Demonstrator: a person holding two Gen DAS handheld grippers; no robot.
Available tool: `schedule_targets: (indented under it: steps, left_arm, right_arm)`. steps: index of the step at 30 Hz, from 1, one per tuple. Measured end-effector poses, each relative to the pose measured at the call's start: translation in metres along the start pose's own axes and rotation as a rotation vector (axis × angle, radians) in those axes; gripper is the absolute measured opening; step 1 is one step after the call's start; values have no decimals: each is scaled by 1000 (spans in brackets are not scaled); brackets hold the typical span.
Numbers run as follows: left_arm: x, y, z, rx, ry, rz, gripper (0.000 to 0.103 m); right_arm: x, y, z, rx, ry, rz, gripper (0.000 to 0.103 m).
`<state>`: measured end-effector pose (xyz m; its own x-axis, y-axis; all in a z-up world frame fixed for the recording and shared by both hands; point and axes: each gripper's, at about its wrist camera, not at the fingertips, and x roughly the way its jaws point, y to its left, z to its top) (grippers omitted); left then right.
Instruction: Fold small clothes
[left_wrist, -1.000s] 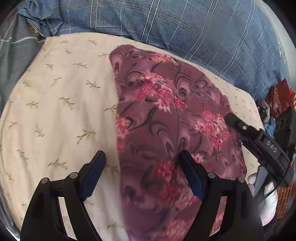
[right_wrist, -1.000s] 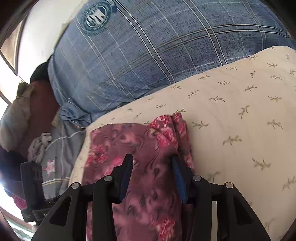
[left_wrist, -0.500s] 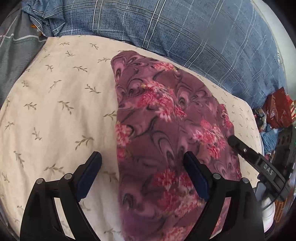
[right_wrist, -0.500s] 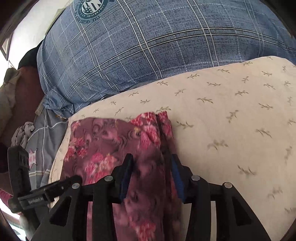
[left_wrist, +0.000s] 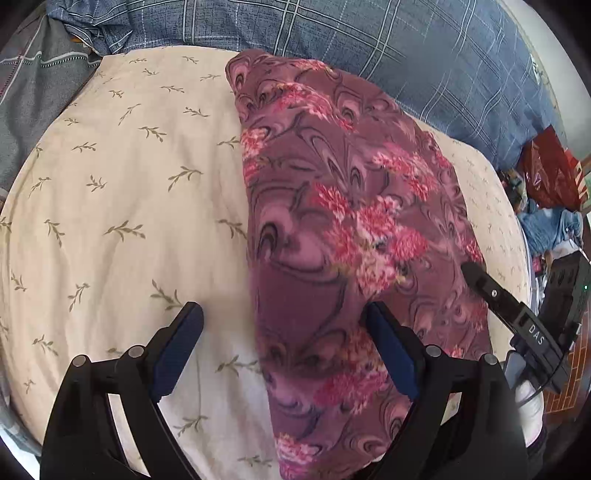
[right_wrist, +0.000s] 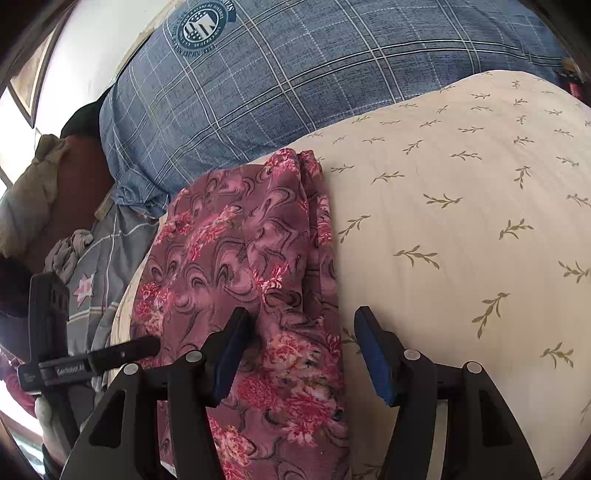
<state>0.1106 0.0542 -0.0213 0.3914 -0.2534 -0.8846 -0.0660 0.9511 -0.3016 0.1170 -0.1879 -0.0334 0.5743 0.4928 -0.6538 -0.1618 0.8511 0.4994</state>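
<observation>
A purple cloth with pink flowers (left_wrist: 343, 229) lies folded lengthwise on a cream pillow with a leaf print (left_wrist: 122, 206). My left gripper (left_wrist: 284, 321) is open above the cloth's near left edge, holding nothing. My right gripper (right_wrist: 299, 325) is open over the cloth (right_wrist: 236, 254) near its right folded edge, holding nothing. The right gripper also shows at the cloth's right side in the left wrist view (left_wrist: 517, 317), and the left gripper shows at the left in the right wrist view (right_wrist: 92, 362).
A blue plaid pillow (right_wrist: 295, 81) lies behind the cream pillow (right_wrist: 461, 206). Grey bedding (left_wrist: 33, 85) is at the far left. A red bag (left_wrist: 550, 173) and blue clutter sit off the bed at the right.
My right gripper was shut on the cloth's folded edge and has opened and let go. My left gripper stayed open and moved slightly forward over the cloth.
</observation>
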Motion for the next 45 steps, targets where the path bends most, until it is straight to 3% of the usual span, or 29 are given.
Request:
schedule_targets:
  steps: [11, 20, 25, 29, 32, 34, 38, 40, 45]
  left_arm:
    - [2, -4, -13, -8, 25, 50, 91]
    - [6, -12, -20, 11, 18, 79, 92]
    - [-12, -5, -31, 28, -21, 46, 92]
    - [-48, 8, -51, 93, -155, 100, 92]
    - [-67, 17, -70, 156, -243, 245, 92]
    - [-70, 23, -80, 197, -264, 347, 92]
    - [-75, 25, -97, 227, -297, 446, 92]
    - [-79, 21, -104, 239, -311, 452, 92]
    - [-89, 4, -112, 275, -322, 354, 92]
  right_arm:
    - [-16, 7, -27, -94, -6, -30, 72]
    - [-43, -8, -64, -10, -56, 16, 75]
    - [-49, -2, -71, -31, 15, -7, 78]
    - [-60, 4, -72, -89, 89, -117, 78]
    - [-73, 4, -72, -134, 52, -269, 81]
    - [-81, 4, -72, -137, 28, -325, 82]
    - [-90, 13, -77, -153, 10, -413, 85]
    - [-91, 17, -78, -162, 11, -433, 85]
    - [-95, 33, -79, -161, 1, -415, 86]
